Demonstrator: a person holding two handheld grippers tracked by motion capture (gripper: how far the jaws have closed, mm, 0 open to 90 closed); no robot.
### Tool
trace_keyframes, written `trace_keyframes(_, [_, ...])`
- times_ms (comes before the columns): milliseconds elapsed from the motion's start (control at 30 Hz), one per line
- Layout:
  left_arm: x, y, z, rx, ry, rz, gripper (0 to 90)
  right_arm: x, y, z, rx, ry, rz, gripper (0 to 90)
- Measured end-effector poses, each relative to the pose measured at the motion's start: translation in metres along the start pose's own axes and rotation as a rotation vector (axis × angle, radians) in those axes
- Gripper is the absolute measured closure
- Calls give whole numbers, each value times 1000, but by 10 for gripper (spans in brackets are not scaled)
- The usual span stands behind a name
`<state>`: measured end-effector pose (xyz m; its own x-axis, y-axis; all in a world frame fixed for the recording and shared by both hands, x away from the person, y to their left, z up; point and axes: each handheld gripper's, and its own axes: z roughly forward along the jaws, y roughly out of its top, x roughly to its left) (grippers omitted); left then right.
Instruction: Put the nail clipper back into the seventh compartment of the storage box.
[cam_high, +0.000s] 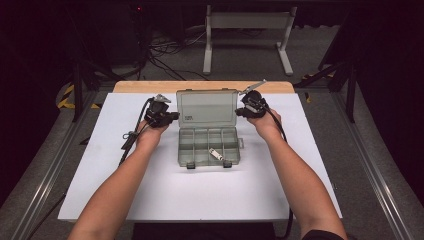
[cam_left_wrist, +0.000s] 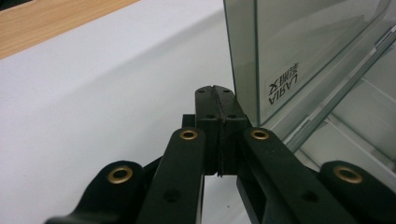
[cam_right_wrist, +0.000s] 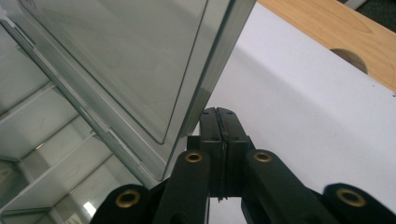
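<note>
My left gripper (cam_left_wrist: 218, 100) and right gripper (cam_right_wrist: 221, 122) are both clenched on nothing, one against each side edge of the raised lid (cam_high: 206, 106). The one clear box (cam_high: 209, 146) sits mid-table (cam_high: 100, 175), long axis crosswise, lid upright at the far side. One small white piece (cam_high: 215, 153) lies inside.

Dark room; grey floor (cam_high: 240, 60); white bench (cam_high: 247, 22)

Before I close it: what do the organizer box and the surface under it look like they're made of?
The organizer box and its raised lid look like clear, grey-tinted hard plastic: glossy, see-through, with moulded dividers. The white sheet under it seems matte board or laminate. The strip showing at its far edge looks like light wood, with visible grain.
</note>
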<state>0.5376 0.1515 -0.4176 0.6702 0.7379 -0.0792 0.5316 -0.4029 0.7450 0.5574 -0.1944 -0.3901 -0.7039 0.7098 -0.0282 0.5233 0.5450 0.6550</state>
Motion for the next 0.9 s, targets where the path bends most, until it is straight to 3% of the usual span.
trace_keyframes(900, [-12, -4, -23, -21, -26, 51, 893, 13, -7, -32, -89, 46, -54, 900])
